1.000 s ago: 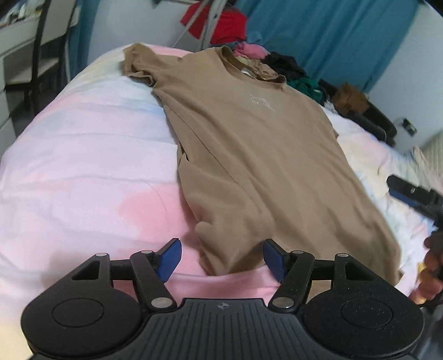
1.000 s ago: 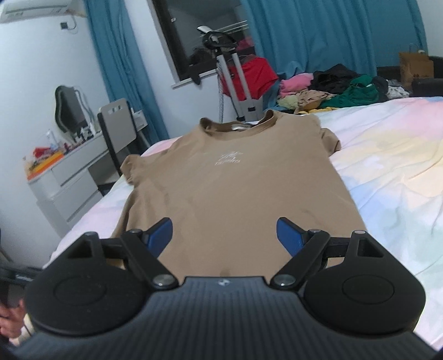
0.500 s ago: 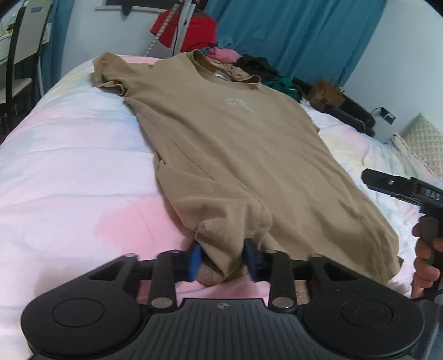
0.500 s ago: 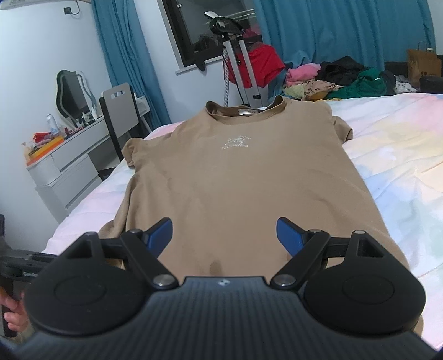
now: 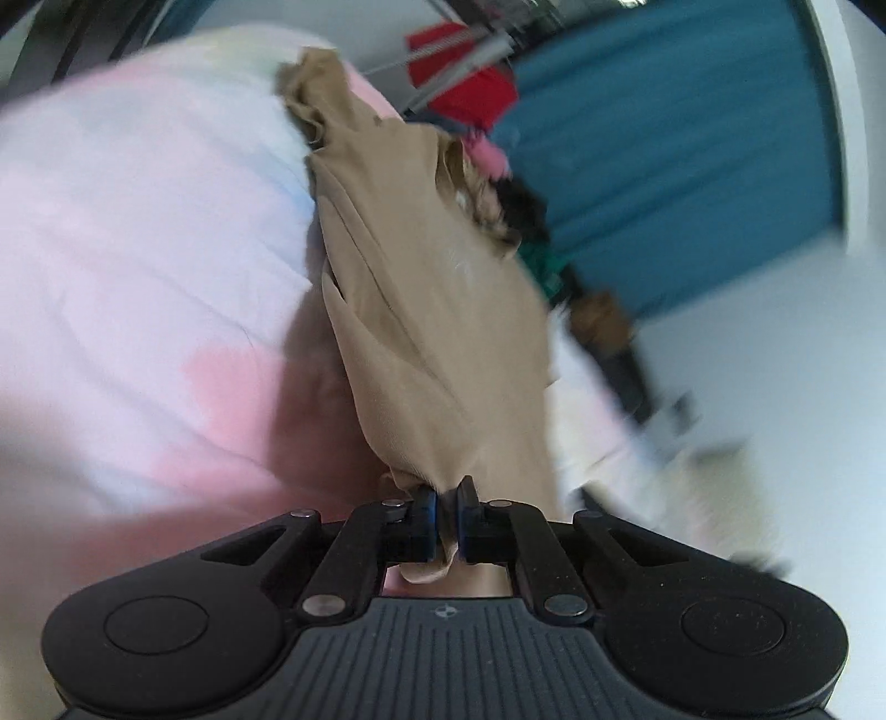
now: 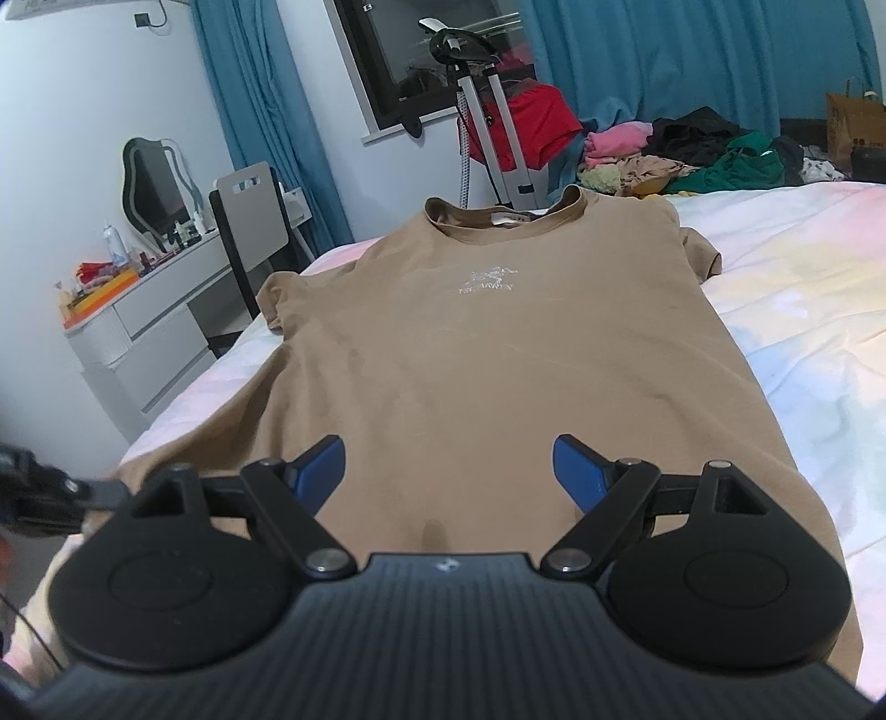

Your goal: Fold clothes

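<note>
Left gripper (image 5: 446, 523) fingers pinched on tan T-shirt (image 5: 443, 343) hem, apparently lifted in blur; right gripper (image 6: 447, 464) fingers wide, empty.

We see a bed (image 6: 803, 310) covered with a pastel pink, white and yellow sheet. Behind it hang blue curtains (image 6: 664, 61) beside a dark window (image 6: 421, 50). A heap of clothes (image 6: 692, 155) lies at its far end. On the left stand a grey chair (image 6: 249, 221), a white counter (image 6: 138, 327) and a mirror (image 6: 152, 188).
</note>
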### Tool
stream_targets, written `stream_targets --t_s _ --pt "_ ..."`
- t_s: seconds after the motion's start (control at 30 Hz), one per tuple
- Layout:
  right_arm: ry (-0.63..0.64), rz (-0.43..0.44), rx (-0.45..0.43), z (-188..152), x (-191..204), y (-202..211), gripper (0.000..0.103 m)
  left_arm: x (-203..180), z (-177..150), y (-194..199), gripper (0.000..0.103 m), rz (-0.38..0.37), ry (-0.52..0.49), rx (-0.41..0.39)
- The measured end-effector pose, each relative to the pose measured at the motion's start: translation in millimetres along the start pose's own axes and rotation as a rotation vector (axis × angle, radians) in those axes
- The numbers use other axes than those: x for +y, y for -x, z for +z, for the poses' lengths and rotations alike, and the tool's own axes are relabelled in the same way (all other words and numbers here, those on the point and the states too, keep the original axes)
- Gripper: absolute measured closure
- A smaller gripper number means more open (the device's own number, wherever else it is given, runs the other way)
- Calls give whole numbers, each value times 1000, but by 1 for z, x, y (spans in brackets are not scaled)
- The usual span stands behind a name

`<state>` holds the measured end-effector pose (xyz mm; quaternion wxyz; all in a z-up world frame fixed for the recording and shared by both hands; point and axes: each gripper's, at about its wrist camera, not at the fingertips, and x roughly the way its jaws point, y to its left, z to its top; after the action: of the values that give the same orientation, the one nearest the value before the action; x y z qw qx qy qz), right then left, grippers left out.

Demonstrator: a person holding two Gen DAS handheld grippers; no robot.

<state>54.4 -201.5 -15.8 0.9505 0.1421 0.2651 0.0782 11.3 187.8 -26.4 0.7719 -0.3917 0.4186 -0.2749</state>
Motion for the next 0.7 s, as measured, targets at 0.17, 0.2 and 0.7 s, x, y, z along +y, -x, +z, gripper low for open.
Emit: stream_targets --t_s 0.17,0.2,0.7 --pt "-19 1 7 1 -3 0 19 11 1 18 95 -41 113 -81" --pt "-31 3 10 1 -3 -1 19 12 2 21 93 -58 120 -107" --pt "-105 26 46 0 -11 -5 19 -33 -12 -17 42 395 -362 3"
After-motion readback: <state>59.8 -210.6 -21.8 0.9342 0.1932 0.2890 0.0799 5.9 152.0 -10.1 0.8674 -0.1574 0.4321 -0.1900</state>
